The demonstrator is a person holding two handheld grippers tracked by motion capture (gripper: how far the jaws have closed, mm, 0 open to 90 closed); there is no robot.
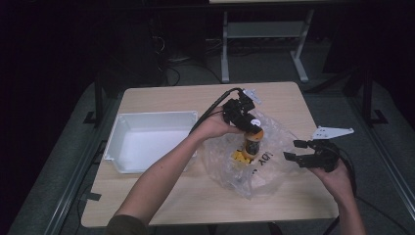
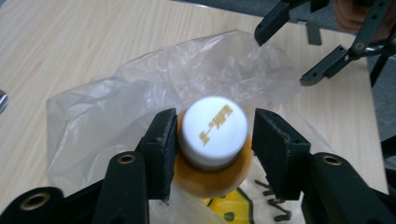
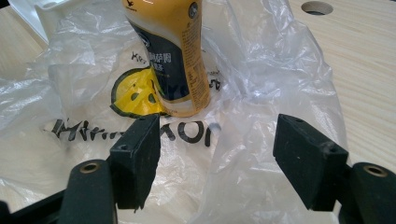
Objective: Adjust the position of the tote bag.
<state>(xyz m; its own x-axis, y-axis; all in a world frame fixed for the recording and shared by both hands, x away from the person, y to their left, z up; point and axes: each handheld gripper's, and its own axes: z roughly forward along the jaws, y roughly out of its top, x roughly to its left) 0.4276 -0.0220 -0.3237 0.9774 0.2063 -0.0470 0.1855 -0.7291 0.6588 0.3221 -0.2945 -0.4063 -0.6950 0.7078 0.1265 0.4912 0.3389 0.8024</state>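
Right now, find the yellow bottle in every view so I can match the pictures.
High view: the bottle stands at table centre on the plastic bag, under the left gripper.
Left gripper view: its white cap sits low centre between the jaws.
Right gripper view: its body rises top centre, beyond the open right gripper.
Shared landmark: the bag's yellow print.

A glossy bottle (image 3: 175, 56) stands on crinkled clear plastic bag (image 3: 261, 60) over matt pale wood table (image 2: 70, 42).
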